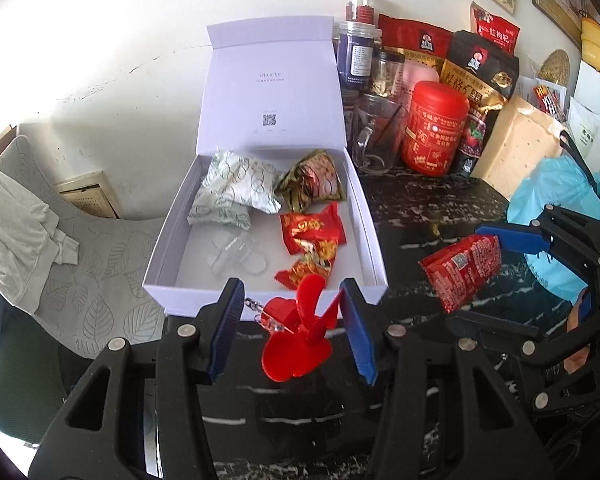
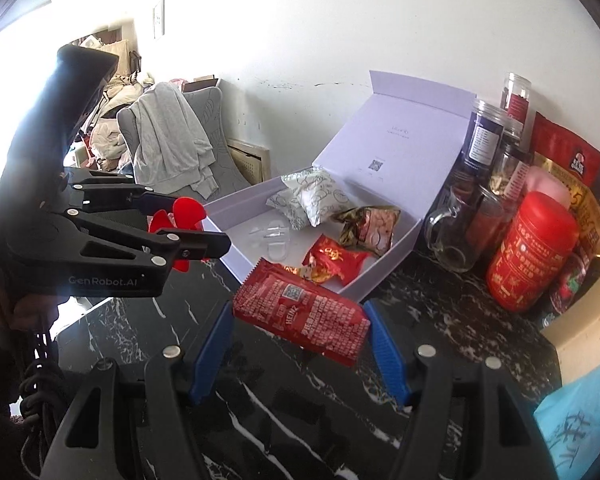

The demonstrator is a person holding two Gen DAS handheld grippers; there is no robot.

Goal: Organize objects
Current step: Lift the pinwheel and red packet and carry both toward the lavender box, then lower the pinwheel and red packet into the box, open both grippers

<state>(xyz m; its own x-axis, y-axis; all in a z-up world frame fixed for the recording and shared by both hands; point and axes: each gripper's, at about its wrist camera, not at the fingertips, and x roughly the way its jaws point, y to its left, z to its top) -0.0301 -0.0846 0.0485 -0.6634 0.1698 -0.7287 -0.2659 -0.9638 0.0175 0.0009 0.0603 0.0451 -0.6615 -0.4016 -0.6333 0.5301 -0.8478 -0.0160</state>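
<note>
Left gripper [image 1: 292,320] clenched on a red fan [image 1: 300,344]; right gripper [image 2: 300,336] grasping a red packet [image 2: 300,316]; both held near the open box [image 1: 168,268], likely for dropping in.

I am counting one white box [image 1: 260,280] standing open. Inside it, two pale patterned pouches [image 1: 236,188] are lying, plus one gold-and-pink packet [image 1: 312,180], two red candy wrappers [image 1: 312,232] and one clear plastic piece [image 1: 238,258]. I am holding one red propeller fan [image 1: 300,336] and one red sachet [image 2: 304,312], one in each of my two grippers. Behind the box I am seeing three clear jars [image 1: 356,52], one glass mug [image 1: 376,136], one red tin [image 1: 436,128] and three foil bags [image 1: 480,68], though more may be hiding there.
</note>
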